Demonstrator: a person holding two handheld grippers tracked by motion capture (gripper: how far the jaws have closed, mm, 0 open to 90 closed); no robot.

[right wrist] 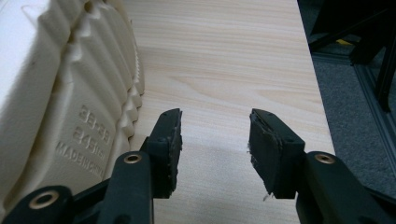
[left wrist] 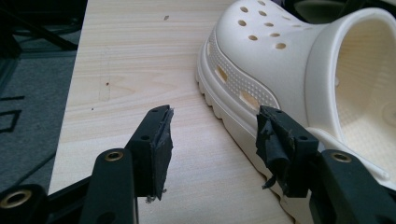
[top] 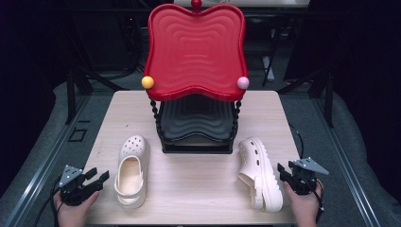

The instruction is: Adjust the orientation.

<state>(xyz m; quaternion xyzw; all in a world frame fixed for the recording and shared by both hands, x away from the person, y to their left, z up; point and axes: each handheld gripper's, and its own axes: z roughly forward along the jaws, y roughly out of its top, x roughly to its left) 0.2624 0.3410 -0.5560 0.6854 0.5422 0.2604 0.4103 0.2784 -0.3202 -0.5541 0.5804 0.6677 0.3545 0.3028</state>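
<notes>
Both hands sit closest to me at the bottom edge of the high view, each one wrapped around a gripper. Left gripper is parked at the near left of the table, jaws spread wide with nothing between them, aimed over at the left clog. That clog stands upright on its sole, toe pointing away toward the rack, and in the left gripper view its side is just beside the tip of one jaw, though I can't tell if it's actually touching. Right gripper is at the near right, jaws also open and empty, just bare wood between them in the right gripper view. Right clog is tipped over on its side, near that gripper, and the ridged sole with its moulded lettering sits just beside one jaw in the right gripper view, not pinched by anything. Both clogs are cream coloured and well apart from each other, one either side of the table's near half. Behind them at the far middle is a shoe rack with a wavy red top shelf, a black shelf underneath, and a yellow knob and pink knob on the front corners.
</notes>
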